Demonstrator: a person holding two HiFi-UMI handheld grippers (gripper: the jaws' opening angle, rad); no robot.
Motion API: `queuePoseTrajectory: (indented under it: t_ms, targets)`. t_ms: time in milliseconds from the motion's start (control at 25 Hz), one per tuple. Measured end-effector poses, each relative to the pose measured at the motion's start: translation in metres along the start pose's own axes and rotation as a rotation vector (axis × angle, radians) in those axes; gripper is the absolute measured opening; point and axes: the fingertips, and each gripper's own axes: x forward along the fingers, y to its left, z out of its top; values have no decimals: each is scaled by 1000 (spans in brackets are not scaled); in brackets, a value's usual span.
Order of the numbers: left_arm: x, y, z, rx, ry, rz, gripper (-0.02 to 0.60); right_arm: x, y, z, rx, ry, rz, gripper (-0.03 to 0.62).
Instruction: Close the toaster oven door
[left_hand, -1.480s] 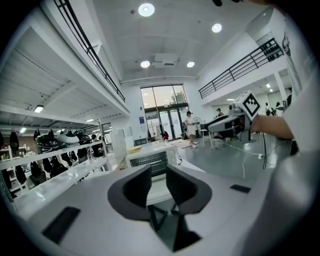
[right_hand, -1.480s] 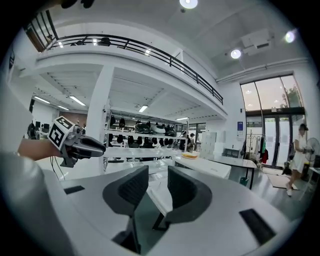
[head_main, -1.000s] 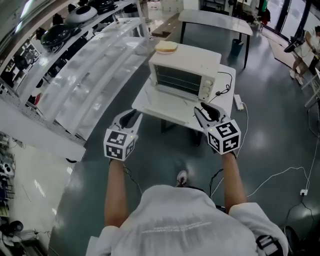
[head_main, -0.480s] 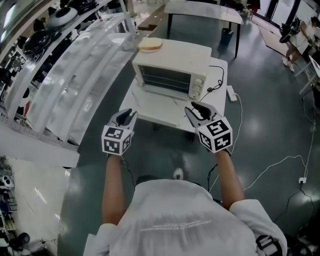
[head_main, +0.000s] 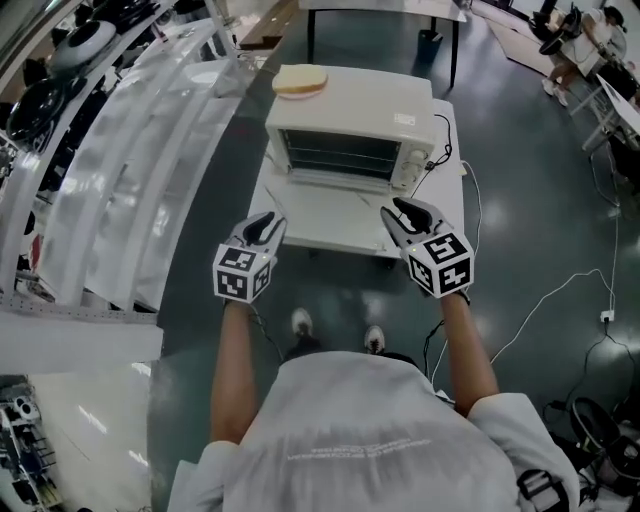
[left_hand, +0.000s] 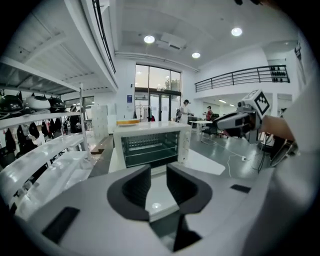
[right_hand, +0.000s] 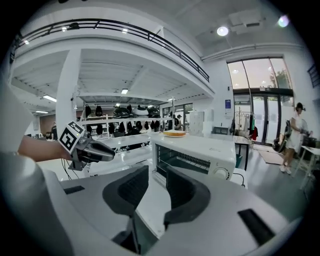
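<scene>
A white toaster oven (head_main: 352, 122) stands on a small white table (head_main: 322, 218). Its front is open, with the wire racks showing (left_hand: 150, 146) (right_hand: 187, 160) and the door folded down in front of it. My left gripper (head_main: 263, 229) hovers at the table's front left edge, open, with nothing between its jaws (left_hand: 158, 182). At the front right edge my right gripper (head_main: 405, 213) is also open and empty (right_hand: 157, 187). Both point toward the oven and are well short of it.
A flat bread-like item (head_main: 300, 80) lies on the oven's top. The oven's black cable (head_main: 447, 158) trails off the table's right side to the floor. Long white shelving (head_main: 120, 170) runs along the left. A dark-legged table (head_main: 385, 8) stands behind.
Both grippers have dropped lower and moved in toward the table's front edge, and the oven sits closer in view. The jaws look the same as before.
</scene>
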Motion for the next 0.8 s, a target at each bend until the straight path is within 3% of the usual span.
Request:
queuePoseTrajectory:
  t_ms: [360, 560, 800]
  targets:
    - [38, 59, -90, -35, 196, -197, 133, 57, 24, -17, 92, 86, -112, 118]
    - [48, 65, -149, -69, 309, -275, 152, 75, 39, -41, 144, 147, -125, 118]
    - [71, 49, -198, -112, 398, -309, 153, 84, 35, -61, 166, 196, -126, 118]
